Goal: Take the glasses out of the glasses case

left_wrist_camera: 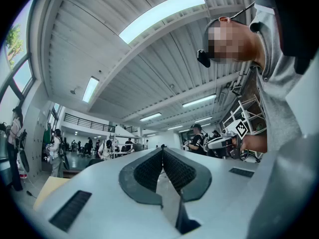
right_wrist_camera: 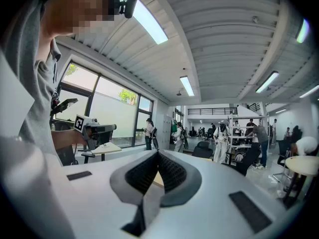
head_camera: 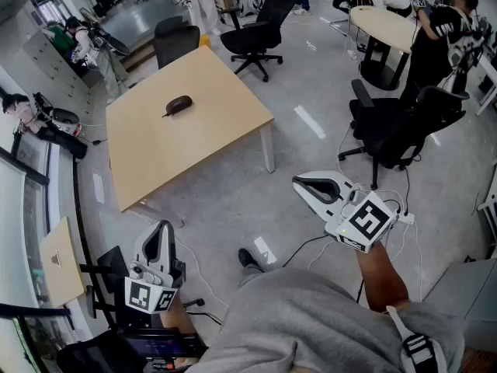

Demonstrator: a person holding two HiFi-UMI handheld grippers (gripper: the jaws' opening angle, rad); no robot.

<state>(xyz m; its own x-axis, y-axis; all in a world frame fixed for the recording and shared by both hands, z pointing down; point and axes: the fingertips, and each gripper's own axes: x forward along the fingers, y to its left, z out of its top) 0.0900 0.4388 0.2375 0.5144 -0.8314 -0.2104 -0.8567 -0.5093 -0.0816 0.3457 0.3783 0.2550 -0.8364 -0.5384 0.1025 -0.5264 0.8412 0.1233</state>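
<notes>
Grey shirt (head_camera: 311, 317); white left gripper (head_camera: 164, 227) and right gripper (head_camera: 298, 183) carry black-and-white marker cubes (head_camera: 367, 222).

The right gripper (right_wrist_camera: 158, 156) fills the lower centre, jaws pressed together and empty; the left gripper (right_wrist_camera: 97, 129) shows mid-left.

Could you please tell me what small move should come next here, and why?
Probably step toward the table: the case lies there untouched, while the left hand-held gripper and the right hand-held gripper, both shut and empty, hang well short of it.
</notes>
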